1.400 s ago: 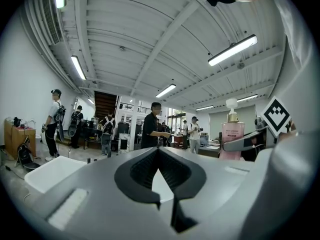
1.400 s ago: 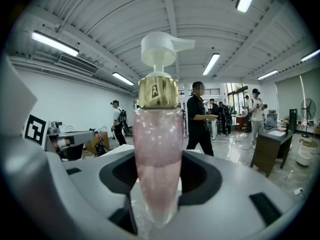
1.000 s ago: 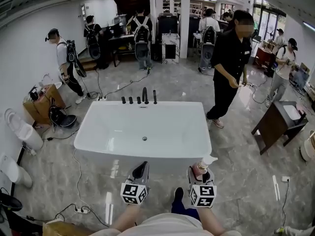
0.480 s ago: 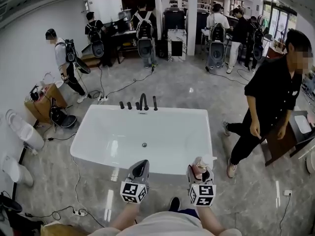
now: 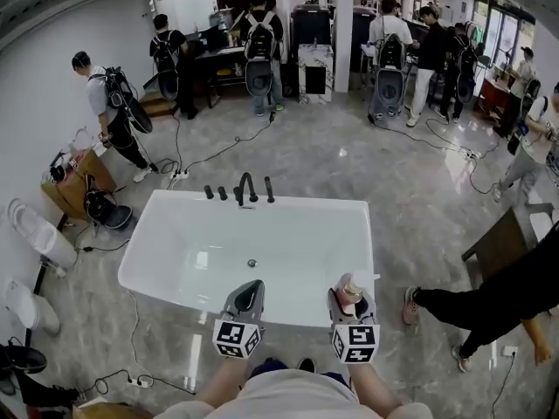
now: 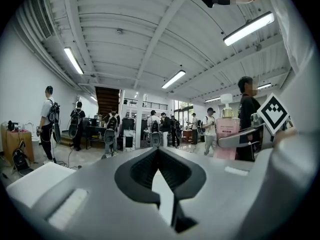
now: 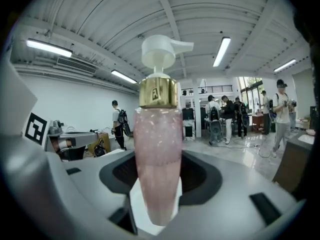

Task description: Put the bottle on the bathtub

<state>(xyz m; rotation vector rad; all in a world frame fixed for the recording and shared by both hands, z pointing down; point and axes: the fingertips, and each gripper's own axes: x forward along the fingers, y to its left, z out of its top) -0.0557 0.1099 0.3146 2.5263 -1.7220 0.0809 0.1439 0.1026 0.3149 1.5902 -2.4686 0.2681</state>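
One second has brought the bathtub (image 5: pixel 306 202) much nearer. Its near rim now lies just below the right hand-held gripper (image 5: pixel 351 298), clenched on the upright pink pump bottle (image 7: pixel 157 154), and the left hand-held gripper (image 6: pixel 159 151), jaws pressed together on nothing — so I judge the carry nearly done, with only the setting-down left. White, glossy and empty, the tub carries black taps (image 5: pixel 240 188) on its far rim and stands on a grey marbled floor (image 5: pixel 349 155) in a big open room — a bystander in black (image 5: pixel 489 299) has crossed to the right.
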